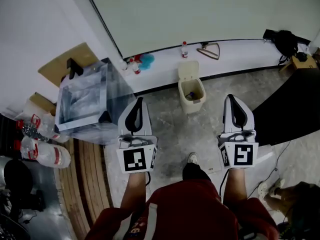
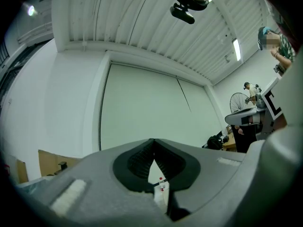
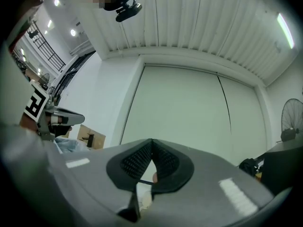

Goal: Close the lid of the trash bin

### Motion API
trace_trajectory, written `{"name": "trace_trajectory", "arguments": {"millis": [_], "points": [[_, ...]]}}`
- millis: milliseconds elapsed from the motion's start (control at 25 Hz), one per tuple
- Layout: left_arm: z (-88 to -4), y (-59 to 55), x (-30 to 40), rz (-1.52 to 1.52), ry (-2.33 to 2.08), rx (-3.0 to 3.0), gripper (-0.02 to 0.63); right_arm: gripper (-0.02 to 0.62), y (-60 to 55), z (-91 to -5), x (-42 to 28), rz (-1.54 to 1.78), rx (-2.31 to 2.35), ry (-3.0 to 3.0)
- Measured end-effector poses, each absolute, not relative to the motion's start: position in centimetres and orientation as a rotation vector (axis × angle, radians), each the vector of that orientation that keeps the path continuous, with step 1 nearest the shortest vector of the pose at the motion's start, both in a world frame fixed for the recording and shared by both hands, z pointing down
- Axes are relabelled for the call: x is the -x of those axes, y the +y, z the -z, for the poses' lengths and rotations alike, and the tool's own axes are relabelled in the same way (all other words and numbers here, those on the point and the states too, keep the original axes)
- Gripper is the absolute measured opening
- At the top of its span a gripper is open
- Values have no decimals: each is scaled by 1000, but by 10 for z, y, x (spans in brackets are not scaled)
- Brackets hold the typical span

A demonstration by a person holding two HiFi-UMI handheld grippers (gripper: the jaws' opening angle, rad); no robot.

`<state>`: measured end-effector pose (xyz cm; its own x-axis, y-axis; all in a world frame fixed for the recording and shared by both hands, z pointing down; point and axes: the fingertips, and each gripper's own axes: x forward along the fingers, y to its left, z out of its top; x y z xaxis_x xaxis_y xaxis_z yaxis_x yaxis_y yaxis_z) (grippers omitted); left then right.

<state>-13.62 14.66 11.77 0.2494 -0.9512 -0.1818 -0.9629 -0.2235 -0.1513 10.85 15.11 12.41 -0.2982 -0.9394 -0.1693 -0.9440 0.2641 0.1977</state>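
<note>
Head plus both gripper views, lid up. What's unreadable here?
Trash bin contents: head view, too small; something dark inside, unidentifiable.
Lid hinge: head view, too small.
Trash bin in the left gripper view: almost wholly hidden behind the shut left hand-held gripper.
The same in the right gripper view, behind the shut right hand-held gripper.

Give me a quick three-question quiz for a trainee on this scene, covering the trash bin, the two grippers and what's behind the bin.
1. True or false: the trash bin has its lid shut.
2. The left gripper and right gripper hold: A a bottle, B the lid, C nothing.
3. Fill in: the bottle behind the bin has a ___ cap.
Key: 1 false; 2 C; 3 red.
</note>
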Motion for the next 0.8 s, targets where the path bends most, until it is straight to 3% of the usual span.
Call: {"name": "trace_trajectory", "arguments": {"millis": [440, 800], "points": [[-125, 57, 73, -21, 1848, 2273, 0, 0, 56, -138, -183, -346, 1821, 2513], [-130, 20, 51, 8, 1855, 2261, 0, 0, 14, -150, -204, -311, 1805, 2530]]}}
